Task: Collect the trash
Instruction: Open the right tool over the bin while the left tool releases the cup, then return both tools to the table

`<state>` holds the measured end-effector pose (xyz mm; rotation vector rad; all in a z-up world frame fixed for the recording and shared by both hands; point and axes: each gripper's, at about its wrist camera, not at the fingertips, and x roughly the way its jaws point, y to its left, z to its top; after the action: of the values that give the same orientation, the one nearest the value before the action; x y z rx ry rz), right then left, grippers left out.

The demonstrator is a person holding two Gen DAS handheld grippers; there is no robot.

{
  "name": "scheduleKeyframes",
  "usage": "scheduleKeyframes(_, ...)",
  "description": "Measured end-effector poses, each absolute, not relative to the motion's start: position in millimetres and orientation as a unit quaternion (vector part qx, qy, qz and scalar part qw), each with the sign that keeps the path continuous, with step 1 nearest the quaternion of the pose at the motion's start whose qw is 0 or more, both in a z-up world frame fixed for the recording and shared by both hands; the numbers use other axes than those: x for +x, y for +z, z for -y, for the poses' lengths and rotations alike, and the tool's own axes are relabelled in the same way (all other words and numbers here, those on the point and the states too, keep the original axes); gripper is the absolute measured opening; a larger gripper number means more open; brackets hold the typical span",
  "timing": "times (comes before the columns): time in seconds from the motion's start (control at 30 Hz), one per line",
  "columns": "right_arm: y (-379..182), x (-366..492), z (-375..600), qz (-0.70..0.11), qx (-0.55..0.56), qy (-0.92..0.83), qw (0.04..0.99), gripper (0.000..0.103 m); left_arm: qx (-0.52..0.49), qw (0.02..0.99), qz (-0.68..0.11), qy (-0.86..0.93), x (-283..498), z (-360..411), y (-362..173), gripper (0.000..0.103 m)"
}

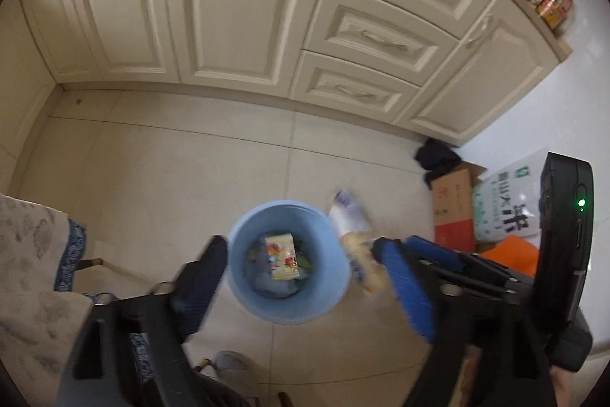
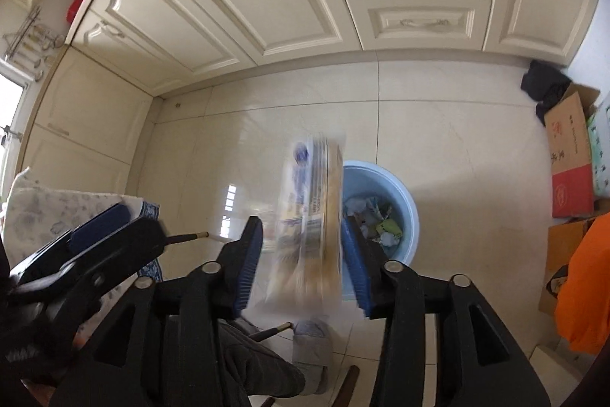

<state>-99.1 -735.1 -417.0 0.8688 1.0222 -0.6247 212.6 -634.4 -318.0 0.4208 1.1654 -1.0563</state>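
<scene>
A light blue trash bin stands on the tiled floor and holds several wrappers and papers. My left gripper is open and empty right above it. A blurred snack wrapper hangs just right of the bin's rim. In the right wrist view the same wrapper sits between the wide-apart jaws of my right gripper, blurred by motion; whether the fingers touch it cannot be told. The bin lies just behind it to the right.
Cream kitchen cabinets run along the back. A cardboard box, a rice bag and dark cloth sit at the right. A patterned cushion on a chair is at the left. An orange bag is at the right.
</scene>
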Motion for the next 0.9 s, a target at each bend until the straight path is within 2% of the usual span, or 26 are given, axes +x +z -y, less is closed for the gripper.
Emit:
scheduleKeyframes(0.03,-418.8,-101.4,737.0,-0.464,0.399,-0.29,0.736,0.071,0.189,0.693,-0.515,-0.468,212.9,637.9,-319.7,0.09)
scheduleKeyframes(0.13,-417.4,-109.3,738.7,-0.45,0.406,-0.312,0.732,0.092,0.194,0.706,-0.514,-0.447,211.7,638.2,-323.0,0.096)
scheduleKeyframes(0.17,-416.5,-111.5,738.9,-0.447,0.407,-0.318,0.73,0.103,0.194,0.712,-0.512,-0.44,209.6,632.3,-322.1,0.096)
scheduleKeyframes(0.23,-413.1,-115.2,736.8,-0.446,0.405,-0.332,0.726,0.103,0.198,0.724,-0.508,-0.423,202.8,625.1,-317.3,0.099)
scheduleKeyframes(0.53,-377.5,-114.3,721.0,-0.442,0.39,-0.344,0.731,0.103,0.18,0.747,-0.474,-0.431,168.8,564.9,-257.6,0.099)
scheduleKeyframes(0.9,-269.5,-69.0,657.3,-0.393,0.333,-0.304,0.801,0.103,0.114,0.788,-0.408,-0.446,134.9,442.4,-162.5,0.1)
